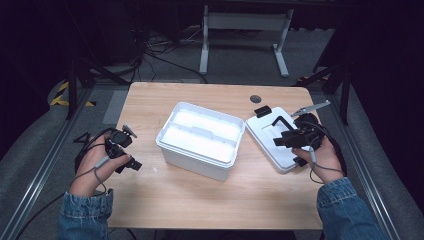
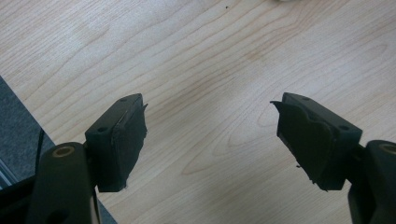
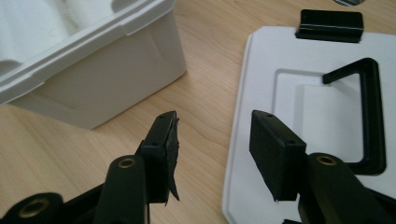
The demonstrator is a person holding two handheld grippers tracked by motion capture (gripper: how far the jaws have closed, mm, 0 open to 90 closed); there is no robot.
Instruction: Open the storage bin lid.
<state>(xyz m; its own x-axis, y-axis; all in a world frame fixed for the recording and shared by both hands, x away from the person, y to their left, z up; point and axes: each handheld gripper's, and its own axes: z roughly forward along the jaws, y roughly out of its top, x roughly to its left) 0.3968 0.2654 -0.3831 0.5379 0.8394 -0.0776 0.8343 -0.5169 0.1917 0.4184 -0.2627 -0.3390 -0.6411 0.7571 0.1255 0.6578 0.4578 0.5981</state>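
Observation:
An open white box [image 1: 192, 161] with a divided inner tray stands in the middle of the wooden table [image 1: 200, 200]. Its white lid [image 1: 264, 131] lies flat to the right of it, with a black handle [image 3: 373, 116] and a black latch [image 3: 330, 25] on it. My right gripper [image 1: 286, 140] hovers over the lid's left edge [image 3: 243, 140]. It is open, with nothing between its jaws [image 3: 212, 140], and the box wall [image 3: 107, 88] stands to its left. My left gripper [image 1: 130, 150] is open above bare wood [image 2: 210, 135] near the table's left edge.
A dark round cable hole [image 1: 255, 98] sits in the table's far edge. A grey clip-like tool [image 1: 311, 108] lies beyond the lid at the right. Desk legs [image 1: 204, 47] and cables lie on the floor behind the table.

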